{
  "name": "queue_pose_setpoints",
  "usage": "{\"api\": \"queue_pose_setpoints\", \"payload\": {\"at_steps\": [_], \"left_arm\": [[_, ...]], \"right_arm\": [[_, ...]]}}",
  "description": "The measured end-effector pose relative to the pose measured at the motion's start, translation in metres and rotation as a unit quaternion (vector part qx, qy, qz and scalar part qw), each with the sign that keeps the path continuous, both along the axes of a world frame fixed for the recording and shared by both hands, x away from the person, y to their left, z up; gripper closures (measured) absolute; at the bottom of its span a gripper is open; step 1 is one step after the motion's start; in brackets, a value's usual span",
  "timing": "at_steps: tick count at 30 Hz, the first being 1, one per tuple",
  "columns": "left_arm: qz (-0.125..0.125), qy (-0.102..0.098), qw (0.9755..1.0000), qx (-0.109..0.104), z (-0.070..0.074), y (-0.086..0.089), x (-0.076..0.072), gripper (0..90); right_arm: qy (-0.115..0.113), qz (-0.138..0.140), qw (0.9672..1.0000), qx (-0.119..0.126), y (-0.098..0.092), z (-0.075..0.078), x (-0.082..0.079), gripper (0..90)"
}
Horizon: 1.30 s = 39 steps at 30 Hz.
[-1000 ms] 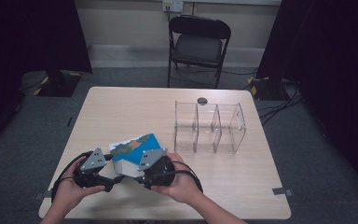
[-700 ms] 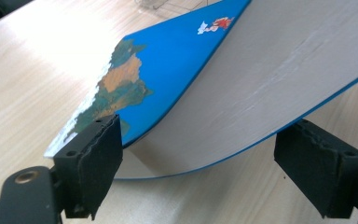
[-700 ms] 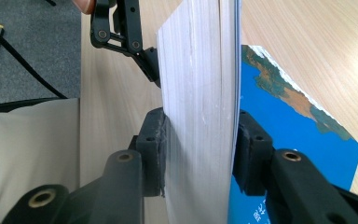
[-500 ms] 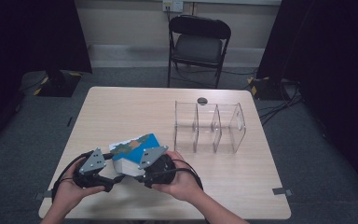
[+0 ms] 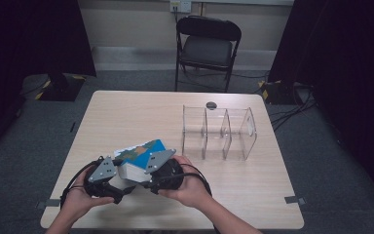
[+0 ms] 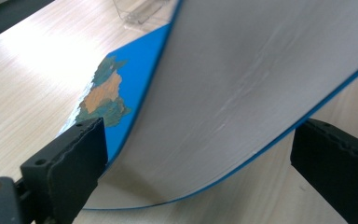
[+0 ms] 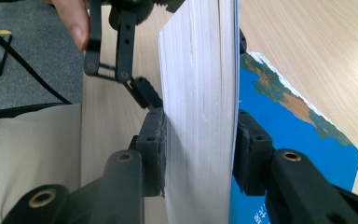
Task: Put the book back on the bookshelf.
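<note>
1. We see the right gripper (image 7: 198, 154) clenched on the thick book (image 7: 200, 93), its jaws pressed against both sides of the white page block

2. Our left gripper (image 6: 196, 154) has just been opening its jaws; they stand released, the book (image 6: 242, 88) between them (one jaw beside the blue cover, the other clear of it)

3. In the high view the book (image 5: 139, 158) sits between the left gripper (image 5: 108, 179) and right gripper (image 5: 161, 171), at the near part of the worktop (image 5: 141, 117)

4. A clear divided rack (image 5: 219, 132) stands well beyond the right jaws
</note>
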<state>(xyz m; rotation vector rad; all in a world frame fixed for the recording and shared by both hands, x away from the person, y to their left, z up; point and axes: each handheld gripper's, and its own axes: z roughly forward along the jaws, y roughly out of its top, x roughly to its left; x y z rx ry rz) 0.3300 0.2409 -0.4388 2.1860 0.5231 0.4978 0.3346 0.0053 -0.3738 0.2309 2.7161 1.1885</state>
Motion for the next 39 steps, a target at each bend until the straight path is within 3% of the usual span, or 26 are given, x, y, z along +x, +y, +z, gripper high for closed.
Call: {"api": "queue_pose_setpoints", "payload": {"at_steps": [2,5,6,7,8,11,13,15,18,19,22,25,26,29,30,32,34,36,39], "left_arm": [[0.005,-0.009,0.9999,0.013,-0.002,-0.004,0.000,2.4],[0.018,-0.024,0.9995,0.004,-0.004,-0.006,0.001,7.8],[0.013,-0.023,0.9996,-0.002,-0.004,-0.005,0.003,15.6],[0.010,-0.025,0.9996,-0.002,-0.005,-0.004,0.003,16.5],[0.008,-0.030,0.9994,0.013,-0.004,-0.004,0.003,18.9],[-0.013,-0.054,0.9981,0.029,-0.003,-0.004,0.000,27.5],[-0.031,-0.039,0.9983,0.031,-0.001,-0.008,0.001,34.9],[-0.040,-0.039,0.9976,0.041,0.002,-0.013,0.000,40.3],[-0.039,-0.043,0.9975,0.041,0.007,-0.016,-0.002,44.7],[-0.034,-0.039,0.9982,0.032,0.008,-0.016,-0.002,46.1],[-0.019,-0.033,0.9993,0.003,0.014,-0.015,-0.004,48.5],[-0.005,-0.020,0.9996,-0.021,0.021,-0.010,-0.003,50.5],[0.002,-0.015,0.9994,-0.030,0.023,-0.008,-0.002,51.0],[0.014,-0.007,0.9989,-0.044,0.028,-0.003,0.000,51.9],[0.020,-0.006,0.9986,-0.048,0.030,-0.001,0.000,52.0],[0.033,-0.003,0.9976,-0.061,0.034,0.002,-0.001,53.7],[0.043,-0.002,0.9965,-0.072,0.039,0.007,0.000,56.2],[0.059,0.001,0.9941,-0.091,0.044,0.012,-0.001,58.1],[0.076,0.011,0.9923,-0.097,0.049,0.019,-0.001,59.7]], "right_arm": [[0.000,0.001,1.0000,0.000,0.000,0.000,0.000,60.3],[0.001,0.000,1.0000,0.005,-0.001,0.001,0.001,60.4],[0.001,0.000,1.0000,0.006,-0.001,0.001,0.002,60.3],[0.001,0.001,1.0000,0.004,-0.001,0.001,0.002,60.3],[0.001,0.001,1.0000,0.004,-0.002,0.001,0.001,60.3],[0.002,0.004,1.0000,0.006,-0.004,0.001,0.003,60.1],[-0.001,0.011,0.9999,0.003,-0.005,0.002,0.003,59.4],[0.002,0.012,0.9999,0.009,-0.007,0.003,0.004,58.2],[0.005,0.005,0.9995,0.030,-0.012,0.005,0.006,56.4],[0.009,0.003,0.9991,0.041,-0.015,0.006,0.007,54.5],[0.025,0.003,0.9947,0.100,-0.023,0.007,0.009,42.8],[-0.003,-0.015,0.9910,0.133,-0.038,0.010,0.012,27.2],[-0.007,-0.020,0.9872,0.158,-0.045,0.011,0.013,24.4],[-0.062,-0.039,0.9778,0.196,-0.066,0.014,0.010,23.9],[-0.060,-0.050,0.9731,0.216,-0.073,0.014,0.010,23.0],[-0.023,-0.075,0.9746,0.210,-0.085,0.011,0.012,20.6],[-0.018,-0.091,0.9762,0.196,-0.094,0.002,0.013,20.6],[0.001,-0.096,0.9788,0.181,-0.100,-0.014,0.012,19.9],[0.038,-0.111,0.9821,0.148,-0.104,-0.044,0.010,19.3]]}}
